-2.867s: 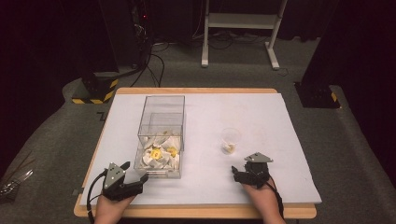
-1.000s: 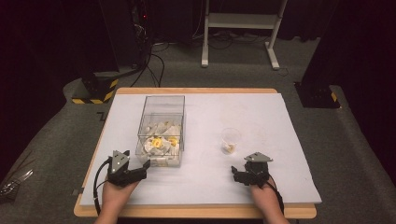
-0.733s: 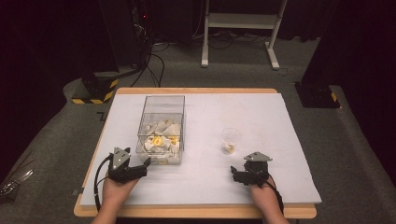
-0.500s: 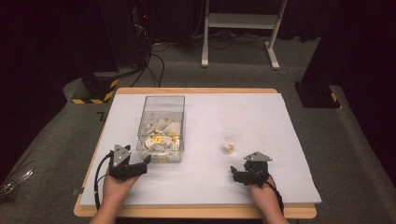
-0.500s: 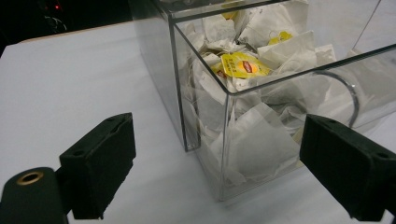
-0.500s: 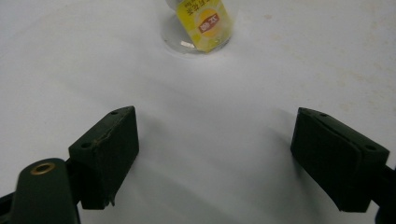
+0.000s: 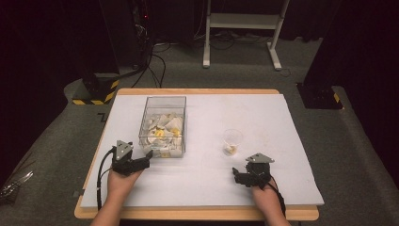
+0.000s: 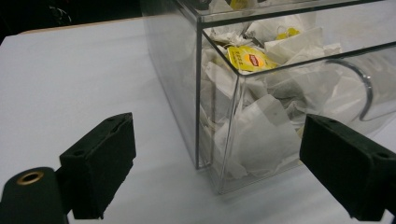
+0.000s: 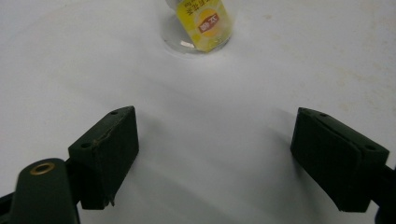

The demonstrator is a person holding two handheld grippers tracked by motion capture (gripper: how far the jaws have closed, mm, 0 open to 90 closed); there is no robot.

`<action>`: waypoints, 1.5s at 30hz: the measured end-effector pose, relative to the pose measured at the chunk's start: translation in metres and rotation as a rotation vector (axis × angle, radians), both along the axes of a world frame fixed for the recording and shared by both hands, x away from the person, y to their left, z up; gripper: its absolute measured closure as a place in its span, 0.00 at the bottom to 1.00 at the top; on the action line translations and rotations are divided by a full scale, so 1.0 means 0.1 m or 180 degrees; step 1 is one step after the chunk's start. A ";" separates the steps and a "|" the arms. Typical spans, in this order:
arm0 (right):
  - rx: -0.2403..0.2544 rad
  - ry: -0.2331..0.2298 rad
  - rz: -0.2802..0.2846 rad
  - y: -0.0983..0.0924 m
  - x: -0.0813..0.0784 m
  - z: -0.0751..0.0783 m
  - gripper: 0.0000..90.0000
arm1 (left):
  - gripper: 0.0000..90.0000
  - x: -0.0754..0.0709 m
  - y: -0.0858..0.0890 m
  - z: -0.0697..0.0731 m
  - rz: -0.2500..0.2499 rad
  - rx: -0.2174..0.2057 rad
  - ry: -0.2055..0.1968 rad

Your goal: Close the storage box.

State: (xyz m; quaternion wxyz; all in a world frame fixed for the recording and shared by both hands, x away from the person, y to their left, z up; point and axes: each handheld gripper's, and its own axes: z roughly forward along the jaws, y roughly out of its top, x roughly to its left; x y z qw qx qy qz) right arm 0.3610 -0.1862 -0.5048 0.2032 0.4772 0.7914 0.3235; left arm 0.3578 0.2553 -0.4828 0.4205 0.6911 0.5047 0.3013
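Note:
A clear plastic box (image 7: 162, 123) full of white tea bags with yellow tags stands left of the table's middle. My left gripper (image 7: 145, 161) sits just off its near left corner, open and holding nothing. In the left gripper view that box corner (image 8: 233, 116) stands a little beyond the two spread jaws of the left gripper (image 8: 222, 163). A small clear cup (image 7: 231, 141) holding one yellow-tagged tea bag stands to the right. My right gripper (image 7: 238, 175) rests on the table below it, open and holding nothing. The right gripper view shows the cup (image 9: 201, 23) well ahead of the right gripper (image 9: 229, 154).
The white table cover (image 7: 282, 141) has a wooden edge (image 7: 197, 214) at the front. Beyond the table are a white stand's legs (image 7: 240, 28), cables (image 7: 150, 61) and a yellow-black striped base (image 7: 96, 92) on the grey floor.
The box's near face now sits farther from the table's front edge than before. My left gripper has moved forward and slightly right toward it. The right gripper and the cup have stayed put.

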 end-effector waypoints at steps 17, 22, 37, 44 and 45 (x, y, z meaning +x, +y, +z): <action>-0.0002 -0.0001 0.0000 0.00 0.00 0.00 0.17 | 0.20 0.27 0.04 -0.15 0.0195 -0.0207 0.0162; -0.0005 -0.0002 0.0001 0.00 0.00 0.00 0.17 | 0.24 0.31 0.02 -0.15 0.0245 -0.0169 0.0194; -0.0011 -0.0006 0.0003 0.00 0.00 0.00 0.17 | 0.28 0.37 0.03 -0.12 0.0311 -0.0136 0.0324; -0.0014 -0.0018 0.0013 0.00 0.00 0.00 0.17 | 0.25 0.20 0.11 -0.13 0.0214 0.0045 0.0314; -0.0018 -0.0016 0.0012 0.00 0.00 0.00 0.17 | 0.25 0.16 0.13 -0.13 0.0186 0.0055 0.0335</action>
